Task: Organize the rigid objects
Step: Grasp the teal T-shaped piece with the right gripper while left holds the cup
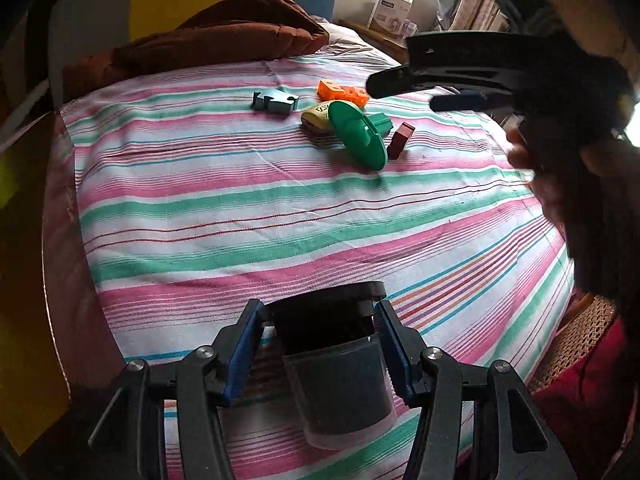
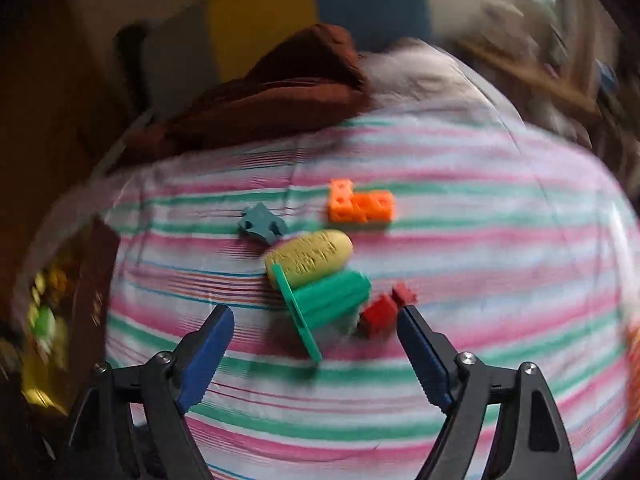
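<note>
Right up close in the left wrist view, the left gripper (image 1: 320,344) has its jaws partly closed on a dark cylindrical container (image 1: 332,376), blue pads pressed against both its sides, with a see-through rim at the near end. That container shows only here; the right wrist view gives no sight of it.

In the right wrist view, which is blurred, the right gripper (image 2: 316,332) stands with its jaws spread wide and nothing between the pads. The right fingertip sits just beside the red block (image 2: 380,314), but whether it touches I cannot tell. From the left camera that same right gripper (image 1: 424,88) appears at the right edge, dark and raised above the cloth, with the person's hand (image 1: 560,168) wrapped round its handle, something its own camera cannot show.

Out on the striped cloth (image 1: 240,208) lies the cluster, five loose pieces. One green disc-and-stem piece (image 2: 320,300) lies on its side. One yellow oval piece (image 2: 310,258) is tucked just behind it, touching. One red block sits at the green stem's end. Further back come one teal puzzle-shaped piece (image 2: 262,224), a little apart to the left, and one orange block of joined cubes (image 2: 360,204).

The right view alone shows the orange block's L shape from above and the yellow piece's raised markings.

Farthest off, one brown quilted bundle (image 1: 224,32) lies at the cloth's far edge.
</note>
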### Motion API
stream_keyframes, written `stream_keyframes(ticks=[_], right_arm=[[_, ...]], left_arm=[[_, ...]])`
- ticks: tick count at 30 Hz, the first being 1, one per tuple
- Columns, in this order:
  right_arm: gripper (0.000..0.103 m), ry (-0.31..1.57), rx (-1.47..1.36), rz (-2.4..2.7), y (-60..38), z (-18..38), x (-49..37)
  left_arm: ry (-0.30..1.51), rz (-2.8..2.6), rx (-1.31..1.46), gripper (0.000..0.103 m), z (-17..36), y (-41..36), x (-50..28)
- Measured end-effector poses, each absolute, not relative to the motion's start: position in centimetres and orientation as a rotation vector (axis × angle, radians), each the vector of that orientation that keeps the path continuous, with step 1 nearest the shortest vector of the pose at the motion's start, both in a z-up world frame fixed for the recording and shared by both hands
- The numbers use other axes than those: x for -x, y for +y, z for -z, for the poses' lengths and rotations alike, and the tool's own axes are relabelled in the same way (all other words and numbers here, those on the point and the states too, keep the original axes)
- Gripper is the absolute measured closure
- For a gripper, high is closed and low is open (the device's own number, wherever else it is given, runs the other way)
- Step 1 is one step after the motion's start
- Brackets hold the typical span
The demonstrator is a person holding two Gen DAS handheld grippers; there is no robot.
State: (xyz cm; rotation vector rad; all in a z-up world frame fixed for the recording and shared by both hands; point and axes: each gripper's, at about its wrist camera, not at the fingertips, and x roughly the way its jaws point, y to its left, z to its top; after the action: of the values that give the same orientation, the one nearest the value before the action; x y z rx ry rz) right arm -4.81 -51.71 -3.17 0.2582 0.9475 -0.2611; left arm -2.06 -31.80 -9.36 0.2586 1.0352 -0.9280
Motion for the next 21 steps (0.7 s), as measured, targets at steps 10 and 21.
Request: stream_keyframes(ticks=[10, 21], right_arm=[[0.018, 1.189, -0.083, 0.211, -52.7, 8.1, -0.3], [0.037, 1.092, -0.140, 0.144, -48.5, 6.5, 5.3]], left_arm=[[1.044, 0.934, -0.247, 0.046, 9.5, -31.9, 1.8], [1.051, 0.917, -0.227, 0.047, 9.1, -31.0, 1.8]])
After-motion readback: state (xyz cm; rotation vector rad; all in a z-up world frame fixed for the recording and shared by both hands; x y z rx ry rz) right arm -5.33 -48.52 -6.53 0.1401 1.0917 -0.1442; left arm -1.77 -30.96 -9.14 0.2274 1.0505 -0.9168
